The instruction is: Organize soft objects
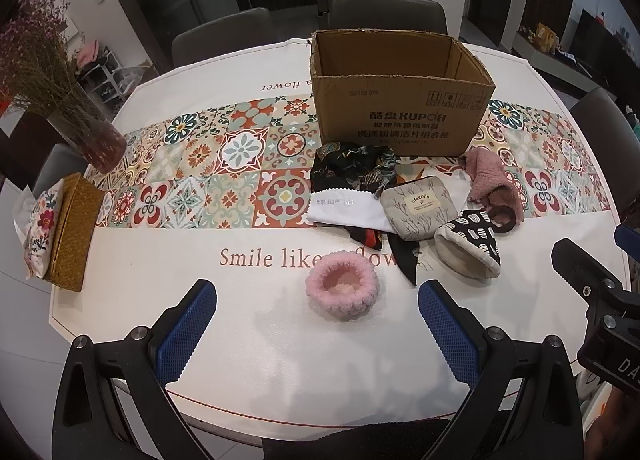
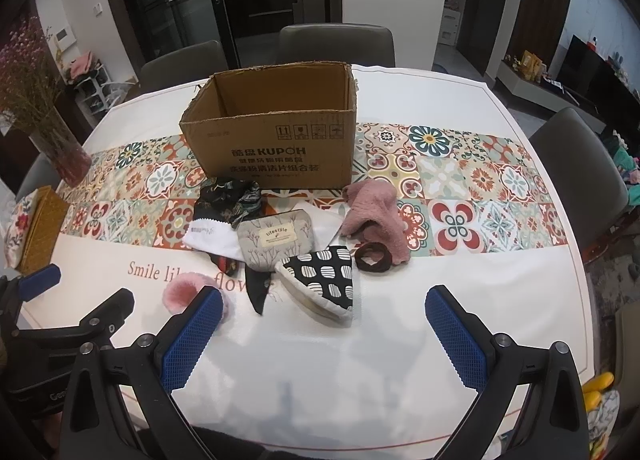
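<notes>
- The left tool (image 1: 316,312) hangs over the near edge of the table (image 1: 280,360), its blue-padded fingers (image 1: 186,330) spread wide with nothing between them.
- The right tool (image 2: 324,324) is likewise spread wide and empty, low over the white cloth.
- A fluffy pink ring-shaped scrunchie (image 1: 341,287) lies flat just ahead of the left tool, its opening facing up, apart from the other items.
- Beyond it a loose pile sits in front of the open brown cardboard box (image 1: 400,100), whose open top faces up and whose long side runs across the table.
- In the pile: a dark patterned fabric scarf (image 1: 352,170) bunched against the box, a white cloth (image 1: 344,208) spread flat, and a grey zip pouch labelled "lifestyle" (image 1: 418,208) resting tilted on it.
- A black-and-white patterned cloth pouch (image 2: 322,280) lies on its side, its mouth towards the cameras.
- A pink fuzzy cloth (image 2: 372,216) lies crumpled to the right, with a dark brown hair tie (image 2: 374,258) touching its near edge.
</notes>
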Motion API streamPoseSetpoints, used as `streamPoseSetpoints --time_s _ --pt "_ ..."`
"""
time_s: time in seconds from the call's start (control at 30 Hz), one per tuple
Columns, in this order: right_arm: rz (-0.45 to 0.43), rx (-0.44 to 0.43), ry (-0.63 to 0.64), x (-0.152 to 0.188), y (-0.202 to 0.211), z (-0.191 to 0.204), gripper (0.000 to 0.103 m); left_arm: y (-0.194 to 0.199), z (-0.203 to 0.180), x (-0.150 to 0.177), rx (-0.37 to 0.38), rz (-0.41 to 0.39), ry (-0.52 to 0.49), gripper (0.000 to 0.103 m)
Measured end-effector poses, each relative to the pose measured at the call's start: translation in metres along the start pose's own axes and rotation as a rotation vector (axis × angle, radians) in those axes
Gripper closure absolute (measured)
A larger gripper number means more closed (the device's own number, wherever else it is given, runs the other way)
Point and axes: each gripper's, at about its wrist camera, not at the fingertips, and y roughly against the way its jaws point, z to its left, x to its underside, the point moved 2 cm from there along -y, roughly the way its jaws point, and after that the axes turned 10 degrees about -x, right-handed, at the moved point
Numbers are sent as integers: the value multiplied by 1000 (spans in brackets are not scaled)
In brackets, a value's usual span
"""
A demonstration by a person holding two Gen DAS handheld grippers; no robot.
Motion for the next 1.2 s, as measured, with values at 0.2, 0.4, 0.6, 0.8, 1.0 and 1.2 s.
streamPoseSetpoints --time_s 0.2,0.4,0.6,0.8,1.0,1.2 --pt "-2 0 -2 0 0 0 1 4 0 2 -3 -8 3 0" --pt "2 -6 -5 1 0 0 1 4 1 4 -6 -7 5 0" --pt "-3 -9 -8 2 1 1 1 8 1 6 -10 -21 14 0" --pt "-19 1 -2 4 2 2 1 3 2 10 -10 -11 16 0" --pt "-23 4 2 6 1 3 1 1 2 11 -14 -14 21 0" --pt "-38 20 -2 6 -2 0 1 -6 0 12 -12 -11 19 1"
